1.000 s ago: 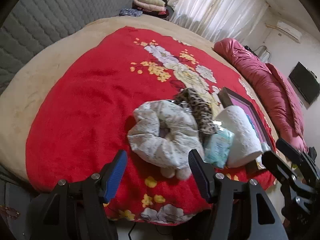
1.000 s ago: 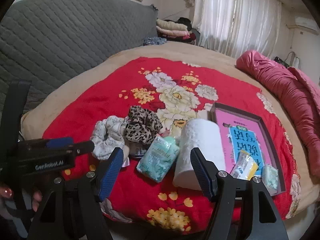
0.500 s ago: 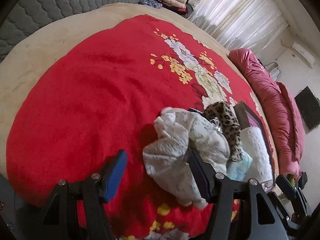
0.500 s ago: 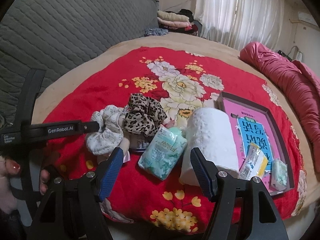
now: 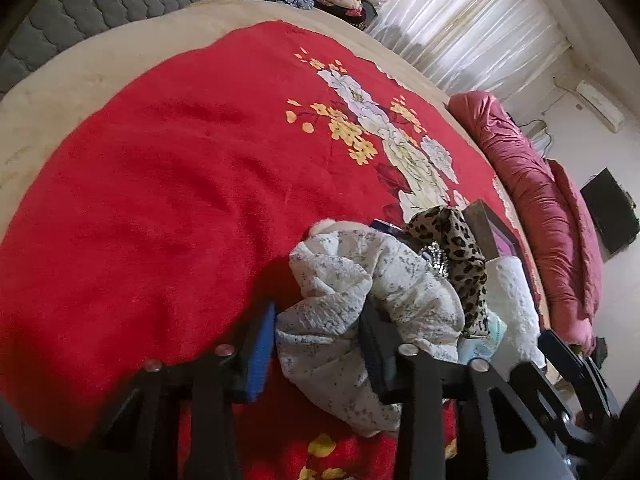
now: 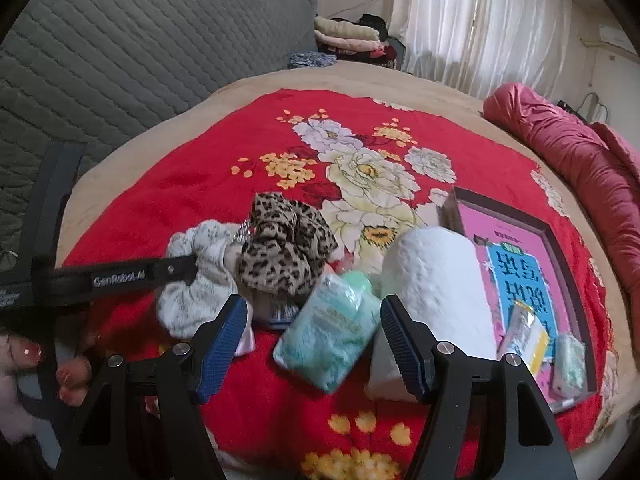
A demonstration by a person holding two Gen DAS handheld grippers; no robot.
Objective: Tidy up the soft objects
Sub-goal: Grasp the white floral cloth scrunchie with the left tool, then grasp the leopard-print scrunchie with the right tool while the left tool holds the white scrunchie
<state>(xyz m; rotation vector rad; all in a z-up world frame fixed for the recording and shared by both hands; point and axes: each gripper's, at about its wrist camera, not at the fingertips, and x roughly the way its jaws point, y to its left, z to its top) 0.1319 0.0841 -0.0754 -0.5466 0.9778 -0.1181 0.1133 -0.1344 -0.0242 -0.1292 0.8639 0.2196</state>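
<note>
Both left gripper [image 5: 318,342] fingers just closed, pinching the white scrunchie [image 5: 360,300].

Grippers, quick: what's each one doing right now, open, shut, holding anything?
Left gripper: jaws have just been closing, now clamped on the white floral scrunchie.
Right gripper: open, holding nothing, poised over the teal tissue pack.

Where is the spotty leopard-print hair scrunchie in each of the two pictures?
Left wrist view: the brown leopard-print fabric scrunchie is right of centre, just behind the white speckled fabric scrunchie that the left tool pinches.
Right wrist view: it sits left of centre, above the open right tool.
Shared landmark: the white embossed paper roll, to the right of it in both.
</note>
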